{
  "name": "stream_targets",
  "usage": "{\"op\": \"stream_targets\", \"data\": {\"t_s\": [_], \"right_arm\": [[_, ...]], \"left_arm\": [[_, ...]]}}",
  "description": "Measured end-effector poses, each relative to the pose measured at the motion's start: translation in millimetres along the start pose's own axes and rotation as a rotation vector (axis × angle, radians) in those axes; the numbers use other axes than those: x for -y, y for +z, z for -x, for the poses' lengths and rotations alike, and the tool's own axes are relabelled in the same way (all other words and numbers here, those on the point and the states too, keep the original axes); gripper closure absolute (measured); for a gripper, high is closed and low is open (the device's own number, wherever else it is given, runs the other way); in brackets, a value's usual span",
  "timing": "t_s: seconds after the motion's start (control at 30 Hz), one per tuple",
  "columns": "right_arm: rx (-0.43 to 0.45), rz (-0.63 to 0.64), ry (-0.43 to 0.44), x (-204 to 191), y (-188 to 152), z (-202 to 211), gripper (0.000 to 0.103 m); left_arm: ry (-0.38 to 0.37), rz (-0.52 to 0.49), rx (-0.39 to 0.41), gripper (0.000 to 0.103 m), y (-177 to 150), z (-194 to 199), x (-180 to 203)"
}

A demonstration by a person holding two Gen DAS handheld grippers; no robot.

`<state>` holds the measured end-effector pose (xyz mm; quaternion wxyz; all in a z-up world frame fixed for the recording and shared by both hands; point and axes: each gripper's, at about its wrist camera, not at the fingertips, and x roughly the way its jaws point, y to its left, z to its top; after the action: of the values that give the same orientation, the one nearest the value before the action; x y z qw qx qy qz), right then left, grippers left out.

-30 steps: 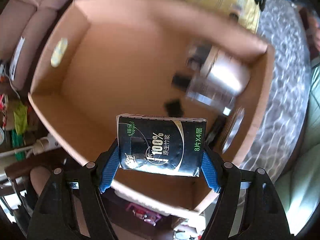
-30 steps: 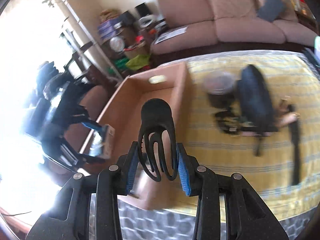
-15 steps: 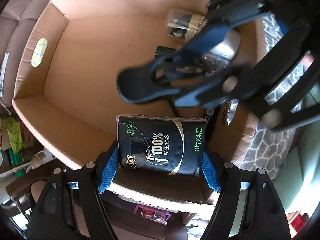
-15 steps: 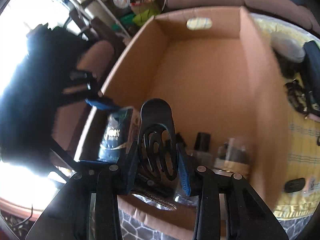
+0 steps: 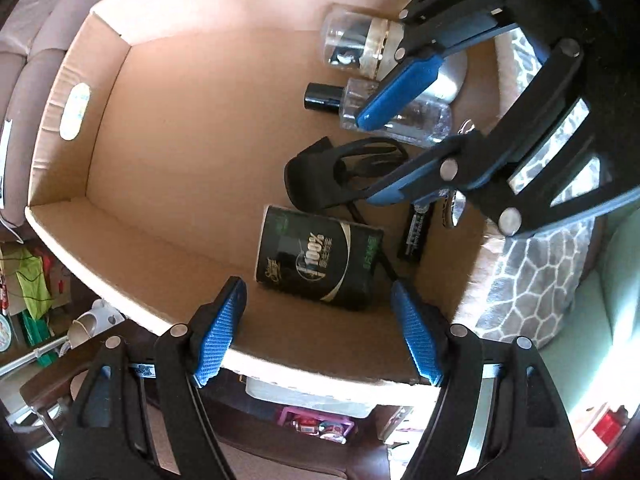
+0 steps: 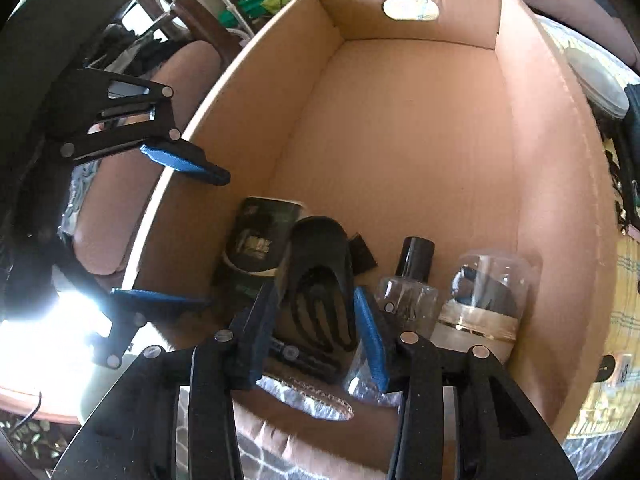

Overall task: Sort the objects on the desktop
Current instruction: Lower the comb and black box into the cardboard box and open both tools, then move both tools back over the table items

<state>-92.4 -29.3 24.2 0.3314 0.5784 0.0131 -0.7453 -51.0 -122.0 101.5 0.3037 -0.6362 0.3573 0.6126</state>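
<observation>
Lying inside brown cardboard box (image 5: 160,208): black tissue packet (image 5: 318,262), black plastic hair claw-clip (image 6: 320,280); left claw (image 5: 320,334) spread, right claw (image 6: 316,334) spread, both empty.

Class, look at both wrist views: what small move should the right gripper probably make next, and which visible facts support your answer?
Probably open a little wider and lift straight up out of the cardboard box. The black hair clip already seems to lie on the box floor between the right gripper pads, which look slightly spread, beside the tissue pack. The left gripper is already open and empty.
</observation>
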Motion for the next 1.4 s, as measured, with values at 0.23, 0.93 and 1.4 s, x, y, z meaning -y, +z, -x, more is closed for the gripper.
{"op": "stream_targets", "data": {"t_s": [0.23,0.93,1.4], "right_arm": [[0.085,-0.04,0.01,10,-3,34,0.061],[0.382,-0.156,-0.148,71,-66,169,0.026],[0.469,-0.317,-0.21,158,-135,215,0.026]], "left_arm": [[-0.003,0.075,0.086,0.024,-9,32,-1],[-0.067,0.376,0.528,0.007,38,63,52],[-0.013,0.246,0.515,0.012,176,62,116]]}}
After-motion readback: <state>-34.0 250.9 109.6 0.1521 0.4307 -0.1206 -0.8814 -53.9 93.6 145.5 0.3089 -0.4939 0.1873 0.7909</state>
